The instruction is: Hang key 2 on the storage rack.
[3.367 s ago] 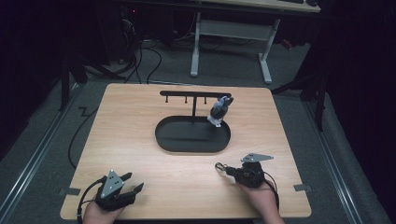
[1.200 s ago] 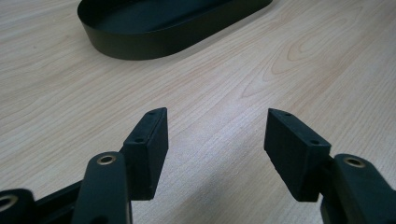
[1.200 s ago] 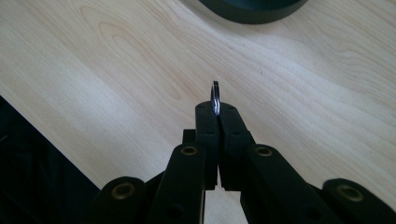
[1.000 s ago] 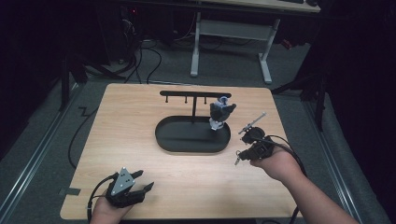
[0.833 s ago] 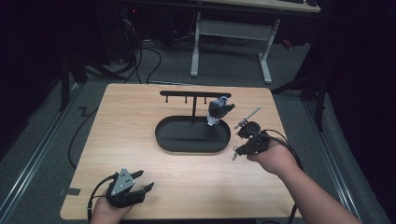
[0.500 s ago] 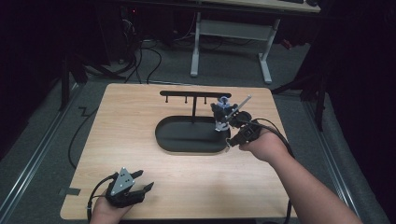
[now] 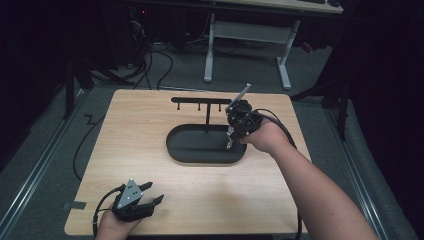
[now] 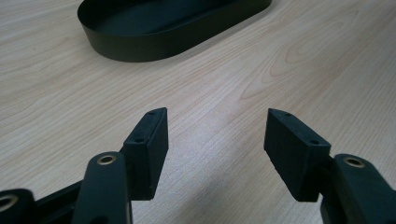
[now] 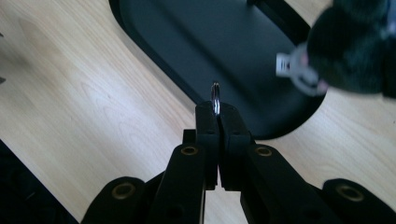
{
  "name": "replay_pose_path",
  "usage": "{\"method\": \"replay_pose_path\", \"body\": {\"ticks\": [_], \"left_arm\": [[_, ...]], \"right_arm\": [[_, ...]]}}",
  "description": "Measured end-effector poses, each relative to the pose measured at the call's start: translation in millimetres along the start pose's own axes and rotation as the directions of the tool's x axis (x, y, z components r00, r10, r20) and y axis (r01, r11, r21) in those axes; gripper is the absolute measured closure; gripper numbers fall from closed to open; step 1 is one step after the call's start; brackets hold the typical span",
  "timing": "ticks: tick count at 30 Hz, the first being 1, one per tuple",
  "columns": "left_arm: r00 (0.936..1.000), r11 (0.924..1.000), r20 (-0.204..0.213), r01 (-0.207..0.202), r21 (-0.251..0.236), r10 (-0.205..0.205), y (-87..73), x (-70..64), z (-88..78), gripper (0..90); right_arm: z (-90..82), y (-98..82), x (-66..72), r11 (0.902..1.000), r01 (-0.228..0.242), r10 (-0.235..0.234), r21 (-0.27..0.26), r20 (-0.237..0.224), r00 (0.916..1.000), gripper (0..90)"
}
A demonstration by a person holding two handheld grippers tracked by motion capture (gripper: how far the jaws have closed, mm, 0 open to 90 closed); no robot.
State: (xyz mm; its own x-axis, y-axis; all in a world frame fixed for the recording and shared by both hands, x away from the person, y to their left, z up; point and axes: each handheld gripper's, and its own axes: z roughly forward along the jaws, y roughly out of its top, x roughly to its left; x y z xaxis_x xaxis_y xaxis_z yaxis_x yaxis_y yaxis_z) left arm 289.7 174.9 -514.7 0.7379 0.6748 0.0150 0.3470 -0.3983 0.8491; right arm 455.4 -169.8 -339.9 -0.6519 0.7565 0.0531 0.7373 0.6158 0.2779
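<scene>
Keyring [image 9: 215, 99] was pinched edge-on in your right hand-held gripper [image 9: 217, 108] above the black tray's [image 7: 175, 150] right end, not yet hung on the hook rack [image 7: 200, 100], while your left hand-held gripper [image 8: 212, 140] rested on the bench [image 7: 140, 120], jaws apart.

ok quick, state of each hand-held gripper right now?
Left hand-held gripper: open, holding nothing, low over the table.
Right hand-held gripper: shut on a small metal ring, over the black tray.

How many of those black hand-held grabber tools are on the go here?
2. The left gripper rests at the table's near left corner, jaws open and empty. The right gripper is over the black oval tray, jaws shut on a small metal ring.
</scene>
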Motion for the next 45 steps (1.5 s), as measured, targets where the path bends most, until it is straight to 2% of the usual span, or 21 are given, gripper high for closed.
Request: {"method": "replay_pose_path", "body": {"ticks": [1, 2, 7, 12, 13, 20, 30, 34, 35, 38, 39, 45], "left_arm": [[1.0, 1.0, -0.001, 0.002, 0.0, -0.002, -0.1, 0.1, 0.0, 40.5], [1.0, 1.0, -0.001, 0.0, 0.003, 0.0, -0.2, 0.4, -0.2, 40.5], [1.0, 1.0, -0.005, 0.008, -0.001, -0.008, -0.8, 1.9, -1.4, 40.6], [1.0, 1.0, -0.003, 0.002, 0.002, -0.002, -0.5, 1.1, -1.4, 40.6], [1.0, 1.0, -0.004, 0.002, 0.002, -0.002, -0.5, 0.8, -1.4, 40.6], [1.0, 1.0, -0.005, 0.003, 0.001, -0.003, -1.3, 1.1, -2.3, 40.6], [1.0, 1.0, -0.007, 0.0, 0.006, 0.0, -2.0, 0.8, -4.3, 40.6], [0.9999, 1.0, -0.017, 0.004, 0.003, -0.004, -3.3, 1.8, -5.5, 40.6], [0.9999, 1.0, -0.015, 0.007, 0.003, -0.007, -3.2, 2.2, -6.2, 40.6], [0.9998, 1.0, -0.018, 0.005, 0.001, -0.005, -3.3, 1.6, -7.2, 40.6], [0.9998, 1.0, -0.018, 0.005, 0.002, -0.005, -3.6, 1.1, -6.9, 40.6], [0.9998, 1.0, -0.018, 0.003, 0.007, -0.003, -4.1, 0.9, -6.2, 40.7]], "right_arm": [[0.5, 2.6, -0.4, 1.0, 0.008, -0.008, -0.001, 0.0, 1.0, 88.8], [0.9, 7.1, 0.9, 1.0, -0.003, 0.003, 0.0, 0.001, 1.0, 88.8], [3.0, 22.8, -0.8, 0.9995, 0.029, -0.029, -0.012, -0.002, 0.9996, 88.8], [2.2, 35.6, 0.4, 0.9997, 0.016, -0.016, -0.02, 0.001, 0.9999, 88.8], [2.2, 37.8, -0.5, 0.9991, 0.031, -0.031, -0.027, -0.001, 0.9995, 88.8], [-1.2, 48.1, -3.1, 0.9988, 0.029, -0.029, -0.038, 0.01, 0.9995, 88.8], [-8.1, 59.0, -19.0, 0.9979, -0.012, 0.013, -0.064, 0.029, 0.9995, 88.8], [-8.8, 63.4, -21.9, 0.9971, -0.037, 0.039, -0.066, 0.019, 0.9991, 88.8], [-7.9, 63.9, -23.9, 0.9971, -0.022, 0.024, -0.072, 0.02, 0.9995, 88.8], [-5.0, 64.7, -26.4, 0.9975, -0.028, 0.029, -0.065, 0.013, 0.9995, 88.7], [-5.1, 64.8, -26.2, 0.997, -0.045, 0.046, -0.063, 0.006, 0.9989, 88.7], [-6.1, 65.9, -31.5, 0.9954, -0.054, 0.054, -0.08, -0.008, 0.9985, 88.6]]}}
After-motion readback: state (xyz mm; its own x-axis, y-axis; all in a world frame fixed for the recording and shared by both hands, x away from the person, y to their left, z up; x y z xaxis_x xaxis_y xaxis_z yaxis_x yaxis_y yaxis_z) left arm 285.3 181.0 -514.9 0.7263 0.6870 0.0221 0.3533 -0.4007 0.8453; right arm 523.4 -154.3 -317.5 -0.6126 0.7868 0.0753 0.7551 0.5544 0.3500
